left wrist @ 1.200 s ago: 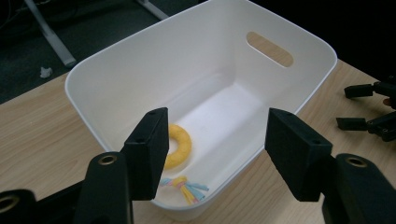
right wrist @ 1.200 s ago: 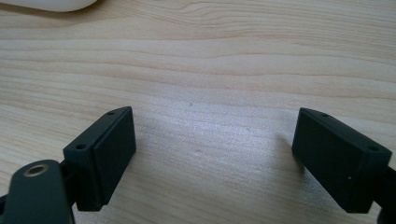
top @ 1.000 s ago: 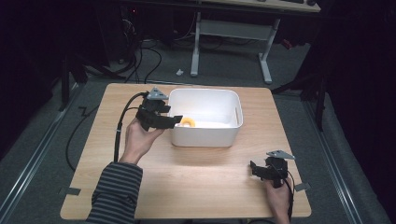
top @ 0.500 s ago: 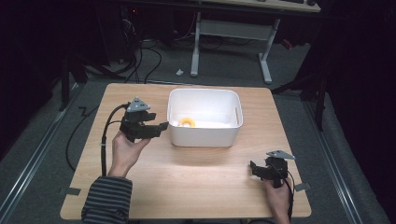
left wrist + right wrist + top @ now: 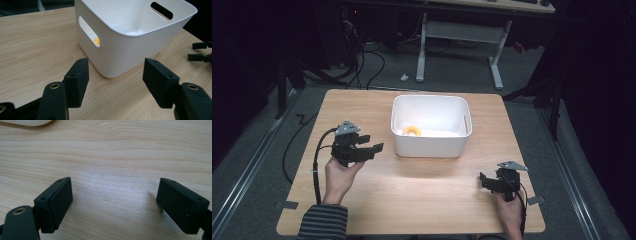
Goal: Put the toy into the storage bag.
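as jaws gape, left gripper (image 5: pixel 371 148) apparently level

I cannot read any text, label, brand, number or sign in these pictures. The white bin (image 5: pixel 431 145) has plain walls on every side that I see, and the wooden table (image 5: pixel 422 200) carries only its grain. On my left gripper (image 5: pixel 371 143) and my right gripper (image 5: pixel 484 180) I find no marking. The things on the floor behind the table are too dark and too small for me to read.
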`<state>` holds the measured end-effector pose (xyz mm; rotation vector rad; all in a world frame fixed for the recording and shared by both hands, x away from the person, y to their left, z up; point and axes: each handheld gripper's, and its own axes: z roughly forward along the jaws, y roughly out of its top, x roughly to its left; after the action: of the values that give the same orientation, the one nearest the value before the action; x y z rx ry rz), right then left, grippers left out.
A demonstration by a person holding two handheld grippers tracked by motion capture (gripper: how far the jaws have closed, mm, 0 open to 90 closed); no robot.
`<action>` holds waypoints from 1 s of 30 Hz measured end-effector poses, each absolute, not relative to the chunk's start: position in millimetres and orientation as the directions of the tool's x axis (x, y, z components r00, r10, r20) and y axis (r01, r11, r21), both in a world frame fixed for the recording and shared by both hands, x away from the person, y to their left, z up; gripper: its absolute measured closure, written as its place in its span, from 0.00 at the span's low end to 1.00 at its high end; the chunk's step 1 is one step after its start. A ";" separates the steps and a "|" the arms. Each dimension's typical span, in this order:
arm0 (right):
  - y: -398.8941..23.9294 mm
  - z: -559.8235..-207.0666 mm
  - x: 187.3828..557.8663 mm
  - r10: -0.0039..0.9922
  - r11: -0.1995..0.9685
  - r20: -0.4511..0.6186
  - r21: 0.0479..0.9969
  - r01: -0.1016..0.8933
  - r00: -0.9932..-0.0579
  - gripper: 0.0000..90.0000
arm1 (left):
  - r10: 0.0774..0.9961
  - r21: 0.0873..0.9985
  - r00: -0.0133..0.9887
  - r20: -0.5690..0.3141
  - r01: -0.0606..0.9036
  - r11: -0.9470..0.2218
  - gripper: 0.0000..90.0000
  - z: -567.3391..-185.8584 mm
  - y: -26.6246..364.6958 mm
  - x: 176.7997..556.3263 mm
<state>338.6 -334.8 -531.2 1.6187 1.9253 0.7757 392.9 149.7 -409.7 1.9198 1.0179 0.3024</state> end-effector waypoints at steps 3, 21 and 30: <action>-334.8 -531.3 338.6 0.986 0.129 -0.017 0.704 0.699 -0.165 0.15 | 0.762 0.807 0.622 -0.179 0.537 -0.248 0.42 -414.6 150.0 390.5; -334.7 -531.2 338.4 0.986 0.129 -0.017 0.703 0.699 -0.165 0.15 | 0.804 0.789 0.569 -0.170 0.568 -0.235 0.40 -459.8 161.1 373.3; -334.6 -531.2 338.3 0.986 0.129 -0.017 0.703 0.699 -0.165 0.15 | 0.830 0.762 0.538 -0.146 0.596 -0.252 0.39 -489.1 161.4 369.0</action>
<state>338.3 -334.6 -531.2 1.6188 1.9260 0.7752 369.0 161.4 -489.1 1.9637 1.1572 0.3658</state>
